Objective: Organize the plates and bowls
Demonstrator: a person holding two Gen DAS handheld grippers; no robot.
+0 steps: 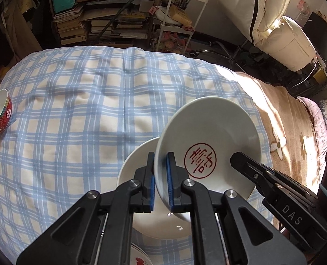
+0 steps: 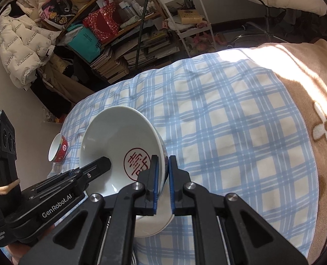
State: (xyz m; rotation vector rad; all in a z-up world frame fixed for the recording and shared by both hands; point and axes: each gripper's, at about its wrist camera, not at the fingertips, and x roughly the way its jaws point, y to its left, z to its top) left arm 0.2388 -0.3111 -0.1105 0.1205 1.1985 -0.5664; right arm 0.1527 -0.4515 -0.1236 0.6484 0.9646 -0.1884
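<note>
A white bowl (image 1: 207, 128) with a red round seal inside hangs tilted above the checked bedspread, held from both sides. My left gripper (image 1: 160, 161) is shut on its left rim, blue pads on either side of the wall. My right gripper (image 2: 163, 163) is shut on the opposite rim of the same bowl (image 2: 114, 132). Each view shows the other gripper reaching into the bowl. A white plate (image 1: 141, 220) lies on the bed right under the bowl, partly hidden by it; its edge (image 2: 154, 227) shows in the right wrist view.
A small red bowl (image 1: 0, 114) with a white inside lies tilted at the bed's far left edge. Another plate's rim with a red pattern (image 1: 139, 258) peeks out at the bottom. A brown flowered blanket (image 1: 291, 132) covers the right side. Bookshelves and a white cart (image 1: 181, 11) stand beyond the bed.
</note>
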